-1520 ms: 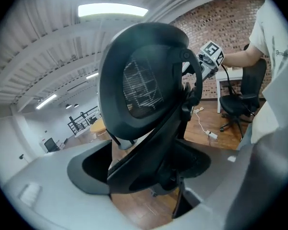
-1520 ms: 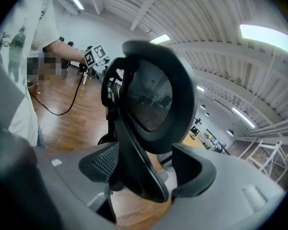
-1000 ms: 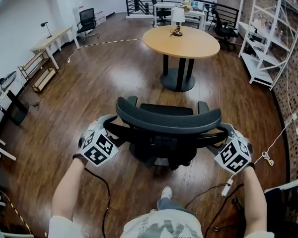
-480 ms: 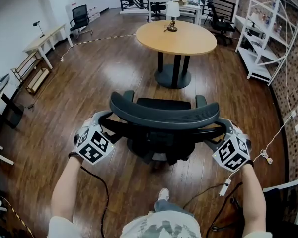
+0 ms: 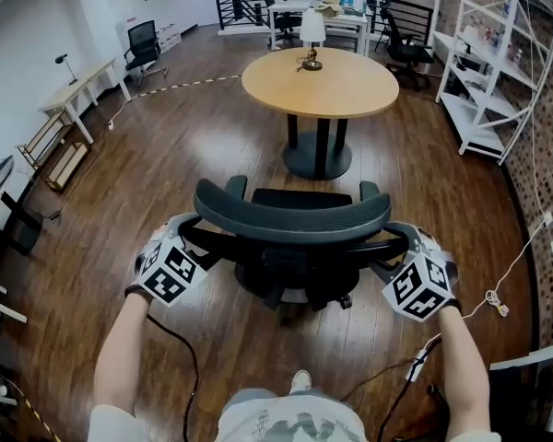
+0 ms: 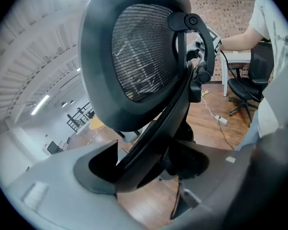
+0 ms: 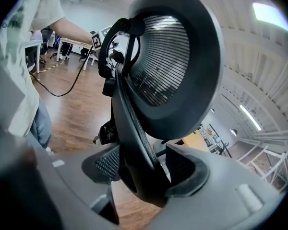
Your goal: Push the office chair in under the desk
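The black mesh office chair stands on the wood floor right in front of me, its back toward me and its seat facing the round wooden table. My left gripper is shut on the left bar of the chair's back frame. My right gripper is shut on the right bar. In both gripper views the bar fills the gap between the jaws, with the mesh backrest rising above. A stretch of floor separates the chair from the table's dark pedestal.
A table lamp stands on the round table. White shelving lines the right wall, with a white cable and plug on the floor near it. A narrow desk and another chair stand far left.
The chair and both grippers have rolled forward toward the round table, which now sits closer to the chair. Both grips stay the same.
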